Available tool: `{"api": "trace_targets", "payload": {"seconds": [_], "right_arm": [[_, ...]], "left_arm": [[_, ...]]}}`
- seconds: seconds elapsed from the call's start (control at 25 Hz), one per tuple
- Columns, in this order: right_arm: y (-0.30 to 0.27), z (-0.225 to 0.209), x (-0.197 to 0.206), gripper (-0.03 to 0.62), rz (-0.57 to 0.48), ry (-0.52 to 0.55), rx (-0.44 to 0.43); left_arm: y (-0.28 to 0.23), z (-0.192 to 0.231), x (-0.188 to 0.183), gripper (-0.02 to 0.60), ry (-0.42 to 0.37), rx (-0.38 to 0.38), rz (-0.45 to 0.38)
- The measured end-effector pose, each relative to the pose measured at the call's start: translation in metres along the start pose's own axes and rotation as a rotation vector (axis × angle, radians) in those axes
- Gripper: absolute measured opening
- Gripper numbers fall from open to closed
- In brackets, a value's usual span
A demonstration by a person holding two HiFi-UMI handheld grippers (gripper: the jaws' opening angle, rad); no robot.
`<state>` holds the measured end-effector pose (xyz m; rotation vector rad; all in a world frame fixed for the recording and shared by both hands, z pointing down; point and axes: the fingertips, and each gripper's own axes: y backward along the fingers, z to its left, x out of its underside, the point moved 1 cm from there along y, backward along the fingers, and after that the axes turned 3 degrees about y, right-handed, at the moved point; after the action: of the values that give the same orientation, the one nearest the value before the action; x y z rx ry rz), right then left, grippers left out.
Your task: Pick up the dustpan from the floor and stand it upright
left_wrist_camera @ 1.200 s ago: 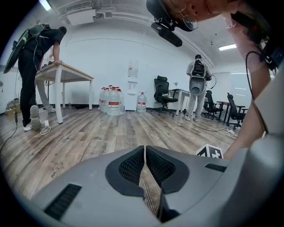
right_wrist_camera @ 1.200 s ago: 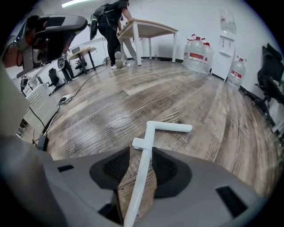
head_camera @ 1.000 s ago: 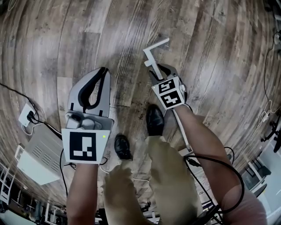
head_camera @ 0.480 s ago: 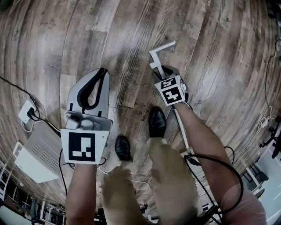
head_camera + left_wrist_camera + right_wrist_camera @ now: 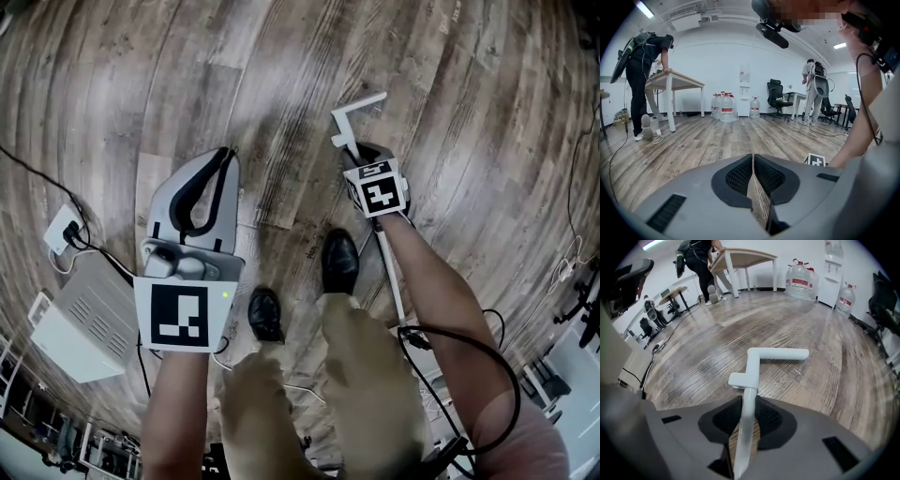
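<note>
Shifted up and rightward in the head view since a second ago: right gripper [image 5: 356,155] together with the dustpan [image 5: 357,114] handle. Roughly where it was: left gripper [image 5: 223,159].

Hidden or cut off: pan end of the dustpan, probably behind the right forearm, where the thin white shaft [image 5: 392,272] runs out of sight; cannot tell whether it touches the floor [image 5: 281,75]. Lower shaft blurred between the pads in the right gripper view.

Writing: black-and-white square markers on both cubes, no words. Red labels on the water jugs [image 5: 726,108] across the room, too small to read.

Long axis of the dustpan: steeply up, rising out of the right gripper [image 5: 749,416] and ending in an L-shaped grip [image 5: 778,354] bent to the right. In the head view, slanting from lower right to upper left, just right of the black shoes [image 5: 339,261].

Right jaws clamped tight on the shaft. Left jaws pressed together with only a hairline slit, nothing between them.
</note>
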<state>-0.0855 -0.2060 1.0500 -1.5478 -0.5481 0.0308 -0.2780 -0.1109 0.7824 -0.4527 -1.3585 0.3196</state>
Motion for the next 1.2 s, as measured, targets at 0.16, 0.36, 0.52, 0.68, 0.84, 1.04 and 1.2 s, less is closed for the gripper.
{"api": "trace_targets", "payload": {"seconds": [0.16, 0.36, 0.52, 0.68, 0.84, 1.04, 1.2], "right_arm": [[0.025, 0.004, -0.013, 0.089, -0.041, -0.009, -0.004], [0.076, 0.013, -0.036, 0.086, -0.112, -0.019, 0.011], [0.124, 0.02, -0.05, 0.084, -0.168, -0.019, 0.026], [0.175, 0.025, -0.063, 0.083, -0.216, -0.016, 0.044], [0.23, 0.029, -0.078, 0.083, -0.272, -0.01, 0.059], [0.301, 0.038, -0.093, 0.083, -0.347, -0.03, 0.095], [0.36, 0.046, -0.105, 0.083, -0.417, -0.044, 0.131]], "left_arm": [[0.009, -0.006, -0.014, 0.021, -0.003, 0.012, 0.0], [0.026, -0.022, -0.05, 0.021, -0.023, 0.046, -0.018], [0.046, -0.035, -0.085, 0.021, -0.031, 0.068, -0.035], [0.07, -0.045, -0.121, 0.021, -0.037, 0.086, -0.056], [0.096, -0.055, -0.159, 0.021, -0.038, 0.108, -0.086], [0.135, -0.069, -0.205, 0.021, -0.035, 0.136, -0.117], [0.17, -0.076, -0.236, 0.021, -0.038, 0.158, -0.141]]}}
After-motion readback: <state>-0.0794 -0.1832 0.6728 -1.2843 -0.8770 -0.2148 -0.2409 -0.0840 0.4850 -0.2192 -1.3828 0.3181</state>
